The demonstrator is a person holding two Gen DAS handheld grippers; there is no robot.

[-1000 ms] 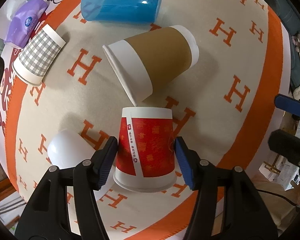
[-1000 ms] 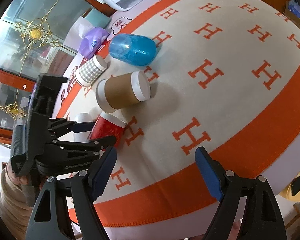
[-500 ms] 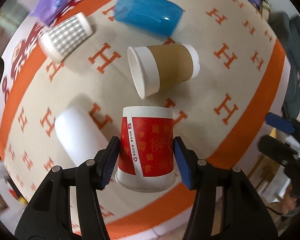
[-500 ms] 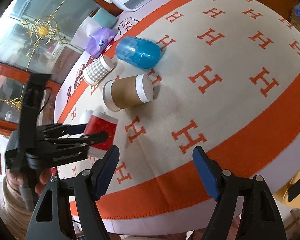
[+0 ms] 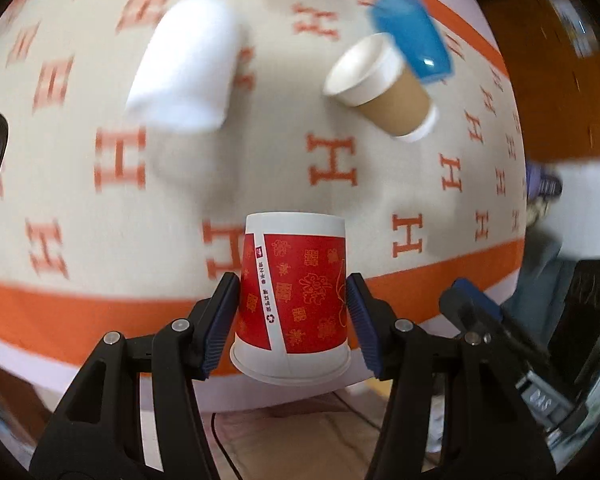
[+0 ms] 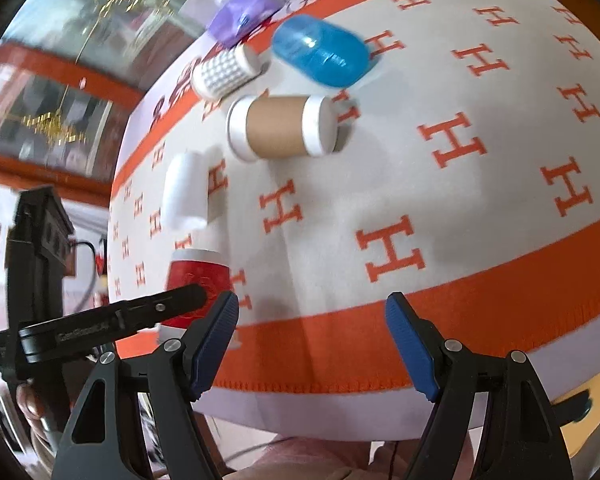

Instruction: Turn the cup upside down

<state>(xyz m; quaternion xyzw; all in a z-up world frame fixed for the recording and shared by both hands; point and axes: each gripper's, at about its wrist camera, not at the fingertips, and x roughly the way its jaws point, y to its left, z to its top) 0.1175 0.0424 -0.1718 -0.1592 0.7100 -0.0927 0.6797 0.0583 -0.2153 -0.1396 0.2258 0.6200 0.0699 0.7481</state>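
My left gripper [image 5: 292,300] is shut on a red paper cup [image 5: 294,300] with gold print, its blue pads pressing both sides. The cup is held off the cloth near the table's front edge, its wide rim toward the camera and its base pointing away. In the right wrist view the red cup [image 6: 196,276] shows at lower left, partly hidden by the left gripper's black finger. My right gripper [image 6: 312,316] is open and empty, above the orange border at the front edge.
On the H-patterned cloth [image 5: 340,184] lie a white cup [image 5: 184,68], a brown sleeved cup [image 5: 384,88], a blue plastic cup [image 5: 414,36] and a checked cup [image 6: 224,70]. A purple tissue pack [image 6: 240,16] sits at the back edge.
My left gripper has swung round with the red cup and drawn back toward the front edge; the view of the table has rotated. The right gripper has shifted a little and stays open.
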